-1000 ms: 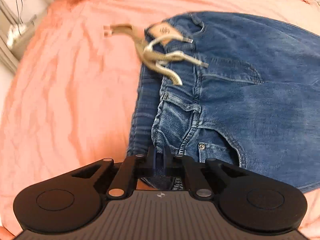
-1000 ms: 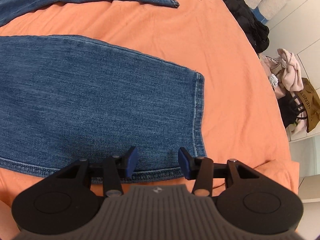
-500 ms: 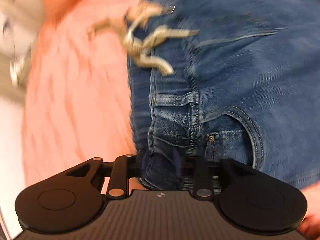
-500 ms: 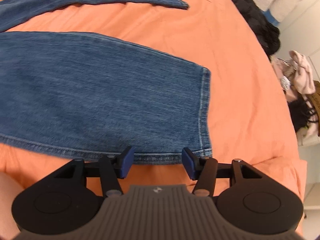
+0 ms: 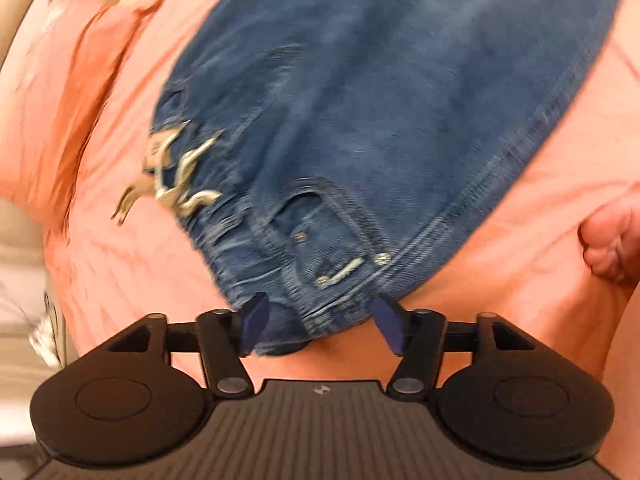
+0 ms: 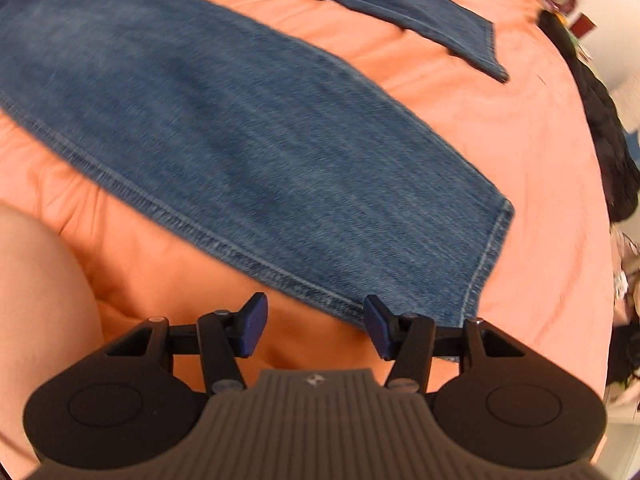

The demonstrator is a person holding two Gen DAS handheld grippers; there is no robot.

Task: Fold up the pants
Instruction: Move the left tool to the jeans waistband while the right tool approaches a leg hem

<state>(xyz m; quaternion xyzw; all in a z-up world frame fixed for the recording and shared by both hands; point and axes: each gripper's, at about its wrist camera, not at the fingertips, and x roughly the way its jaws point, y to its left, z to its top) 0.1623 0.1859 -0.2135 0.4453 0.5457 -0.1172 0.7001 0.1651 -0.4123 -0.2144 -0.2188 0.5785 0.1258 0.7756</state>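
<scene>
In the left wrist view, the left hand-held gripper (image 5: 320,326) is wide open with nothing in it. The waist corner of the jeans (image 5: 360,120) lies right between its blue fingers (image 5: 254,320), on the orange bed (image 5: 520,272). A tan drawstring (image 5: 172,184) lies loose at the waist, on the left. To fold well, I think it should bite the thick waistband, not the string. A bare hand (image 5: 612,240) rests on the bed to the right.

In the right wrist view, the right hand-held gripper (image 6: 316,326) is open too and holds nothing. The near leg's hem corner lies just beside its right finger. The far leg lies apart and must be covered. Dark clothes (image 6: 612,152) sit far right, out of the way.
</scene>
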